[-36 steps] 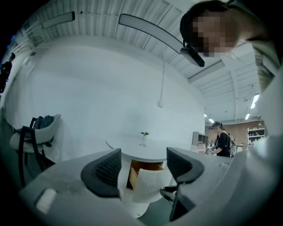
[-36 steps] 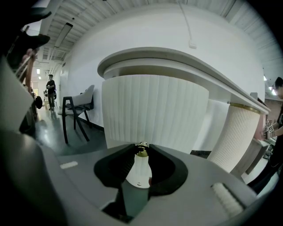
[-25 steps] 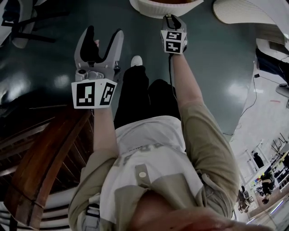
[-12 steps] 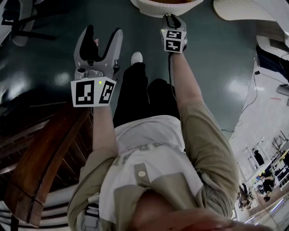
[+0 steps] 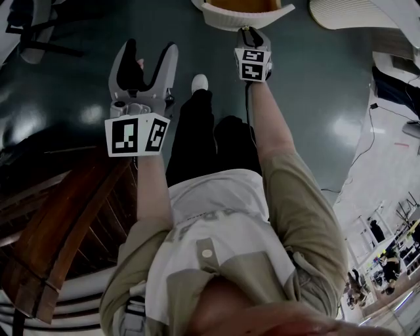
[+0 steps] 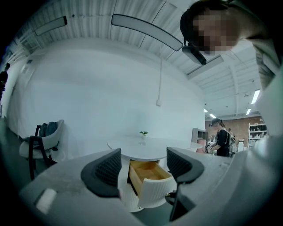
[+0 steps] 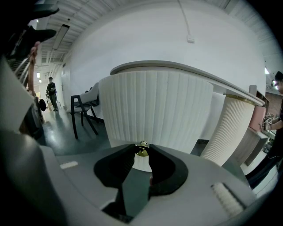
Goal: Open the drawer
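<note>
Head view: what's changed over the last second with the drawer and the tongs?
The right tongs, shut on the brass knob, moved slightly toward the person, drawing the drawer farther out; more of its wooden inside shows. The left tongs stayed open, empty, roughly in place.

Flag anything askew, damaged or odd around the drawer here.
Nothing stands out. The drawer is pulled out of the round table and looks straight. The right gripper is shut on its brass knob. The left gripper is open and empty.
</note>
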Available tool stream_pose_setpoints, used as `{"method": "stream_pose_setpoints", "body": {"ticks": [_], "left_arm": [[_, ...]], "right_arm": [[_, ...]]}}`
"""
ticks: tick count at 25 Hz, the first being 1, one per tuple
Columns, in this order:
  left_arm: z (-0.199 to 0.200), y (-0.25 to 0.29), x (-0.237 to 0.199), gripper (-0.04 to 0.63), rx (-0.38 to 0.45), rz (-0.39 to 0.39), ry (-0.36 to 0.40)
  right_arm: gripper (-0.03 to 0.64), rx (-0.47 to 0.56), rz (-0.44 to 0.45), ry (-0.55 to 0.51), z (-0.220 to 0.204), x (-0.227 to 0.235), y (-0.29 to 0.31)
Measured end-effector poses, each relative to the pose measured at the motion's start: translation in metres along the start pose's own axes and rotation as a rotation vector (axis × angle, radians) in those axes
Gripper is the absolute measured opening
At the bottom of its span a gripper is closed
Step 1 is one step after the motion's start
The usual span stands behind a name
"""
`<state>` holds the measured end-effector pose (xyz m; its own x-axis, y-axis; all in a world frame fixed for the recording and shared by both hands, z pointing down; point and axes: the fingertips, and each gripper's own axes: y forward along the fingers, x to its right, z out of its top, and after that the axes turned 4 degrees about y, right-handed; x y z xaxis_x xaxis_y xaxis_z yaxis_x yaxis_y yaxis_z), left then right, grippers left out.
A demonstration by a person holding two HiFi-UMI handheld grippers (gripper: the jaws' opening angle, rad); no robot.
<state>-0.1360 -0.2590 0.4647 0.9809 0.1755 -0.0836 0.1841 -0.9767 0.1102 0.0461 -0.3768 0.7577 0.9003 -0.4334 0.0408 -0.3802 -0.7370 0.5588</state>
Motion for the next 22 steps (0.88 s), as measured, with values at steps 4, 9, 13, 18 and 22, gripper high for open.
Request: {"method": "stream_pose_setpoints", "body": {"ticks": [4, 9, 13, 18, 22], "left_arm": [[0.003, -0.006, 0.002, 0.322, 0.002, 0.009, 0.003], [0.012, -0.009, 0.008, 0.322, 0.009, 0.013, 0.009], [0.015, -0.011, 0.009, 0.322, 0.011, 0.019, 0.016], [0.014, -0.012, 0.01, 0.322, 0.008, 0.026, 0.02], [0.015, -0.01, 0.009, 0.322, 0.012, 0.031, 0.018]], "right_arm": [[0.104, -0.016, 0.01, 0.005, -0.007, -0.005, -0.01], [0.104, -0.033, 0.016, 0.004, -0.016, -0.005, -0.023], [0.104, -0.034, 0.02, 0.013, -0.023, -0.007, -0.031], [0.104, -0.024, 0.025, 0.009, -0.025, -0.008, -0.035], [0.104, -0.026, 0.028, 0.014, -0.027, -0.008, -0.037]]}}
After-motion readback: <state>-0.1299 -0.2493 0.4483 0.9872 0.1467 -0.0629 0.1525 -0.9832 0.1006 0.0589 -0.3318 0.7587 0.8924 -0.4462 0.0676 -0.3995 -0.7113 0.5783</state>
